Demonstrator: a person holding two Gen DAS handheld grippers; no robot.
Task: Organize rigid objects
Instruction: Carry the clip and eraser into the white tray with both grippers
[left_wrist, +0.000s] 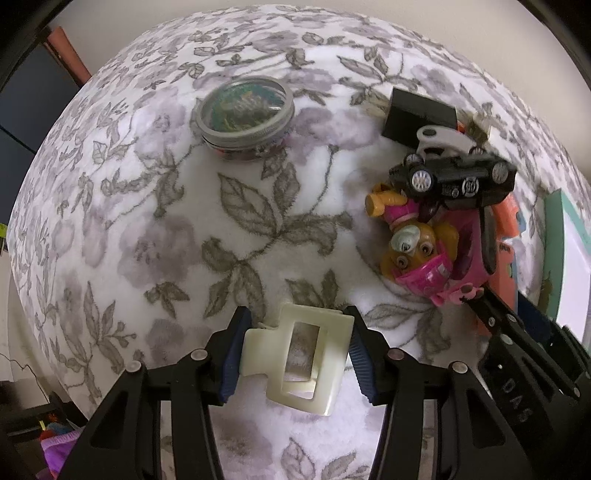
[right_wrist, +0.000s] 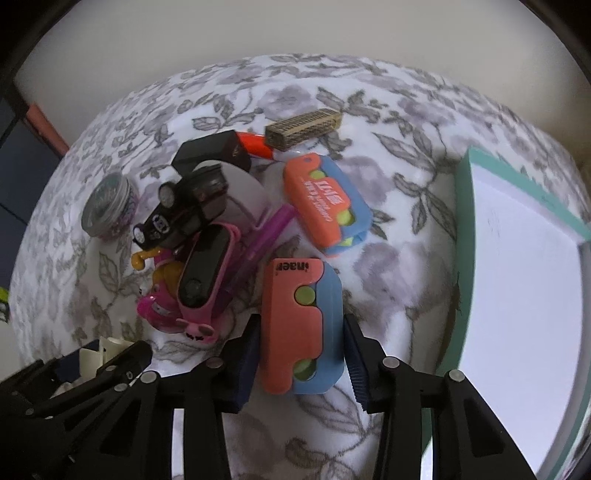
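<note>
My left gripper is shut on a cream hair claw clip just above the floral blanket. My right gripper straddles an orange and blue toy case lying on the blanket; its pads stand close on both sides, with a slight gap on the right. A pile lies between the grippers: a black toy car, a pink and yellow toy figure, a pink toy with a black top, a second orange and blue case.
A round clear-lidded tin sits at the far left of the pile. A black box, an orange marker and a patterned bar lie behind. A white box with a teal rim stands at right.
</note>
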